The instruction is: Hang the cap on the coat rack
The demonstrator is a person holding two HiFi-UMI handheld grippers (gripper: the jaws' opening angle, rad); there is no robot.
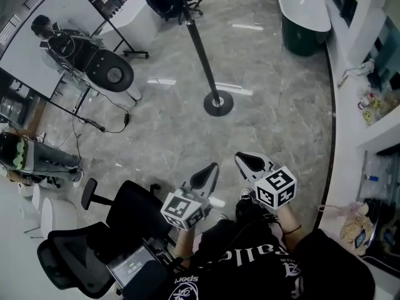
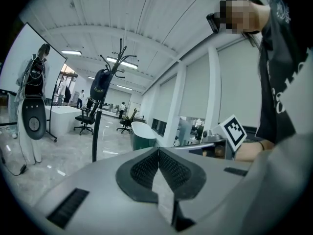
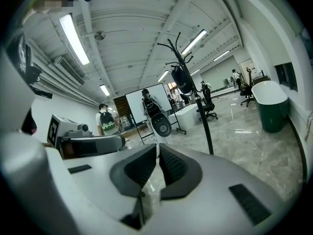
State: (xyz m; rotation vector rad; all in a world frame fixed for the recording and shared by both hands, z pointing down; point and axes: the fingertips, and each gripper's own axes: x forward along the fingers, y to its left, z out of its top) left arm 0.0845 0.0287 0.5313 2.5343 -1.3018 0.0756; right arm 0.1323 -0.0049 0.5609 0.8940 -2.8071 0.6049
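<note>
Far ahead of the jaws, the cap point(image 2: 100, 86) is hanging on the coat rack point(image 2: 94, 136) — left gripper point(image 2: 158, 154) and right gripper point(image 3: 157, 150) are resting shut, empty. Bumping the pole risks dropping it.

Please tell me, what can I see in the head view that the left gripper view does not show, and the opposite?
Only the head view: the coat rack's round base and the marker cube on the left gripper. Only the left gripper view: the ceiling lights and that gripper's pads pressed together, nothing between. Both: the rack's pole, the dark cap hanging on it, the bathtub and the right gripper.
</note>
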